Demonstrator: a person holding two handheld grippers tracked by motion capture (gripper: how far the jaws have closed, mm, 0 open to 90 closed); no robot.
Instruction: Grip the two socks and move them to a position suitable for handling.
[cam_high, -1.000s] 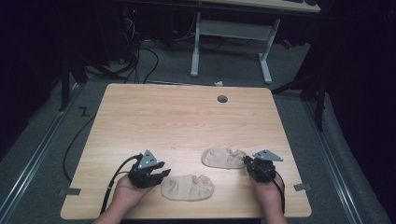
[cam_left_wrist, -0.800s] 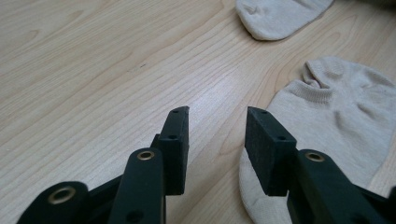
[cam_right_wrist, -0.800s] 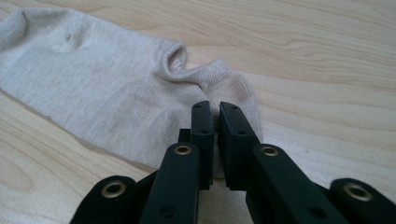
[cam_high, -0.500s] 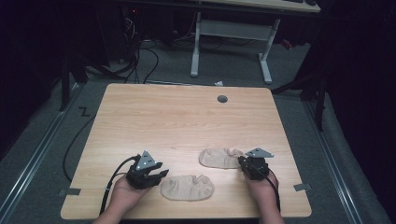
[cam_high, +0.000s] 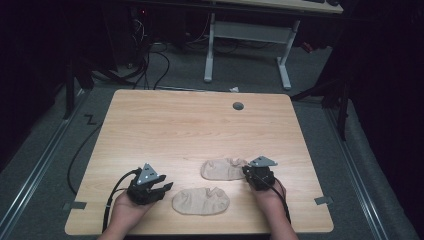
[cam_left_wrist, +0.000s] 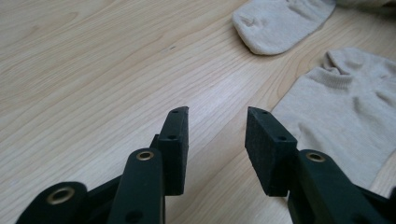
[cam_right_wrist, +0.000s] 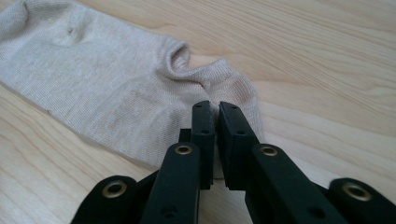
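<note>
Dim room, one lit wooden tabletop (cam_high: 200, 125)

Grey carpet floor (cam_high: 350, 165) surrounded it; a white-legged desk (cam_high: 247, 37) stood top centre, cables (cam_high: 150, 55) trailing upper left.

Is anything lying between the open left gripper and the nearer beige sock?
Nothing visible does. The left gripper hovers with its jaws apart just beside the near sock, with bare table between them; the far sock lies beyond.

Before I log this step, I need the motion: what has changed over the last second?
The right tongs, shut on the far sock's cuff, slid left across the table, dragging that sock along toward the middle. The left tongs stayed open and in place, and the near sock has not moved.
</note>
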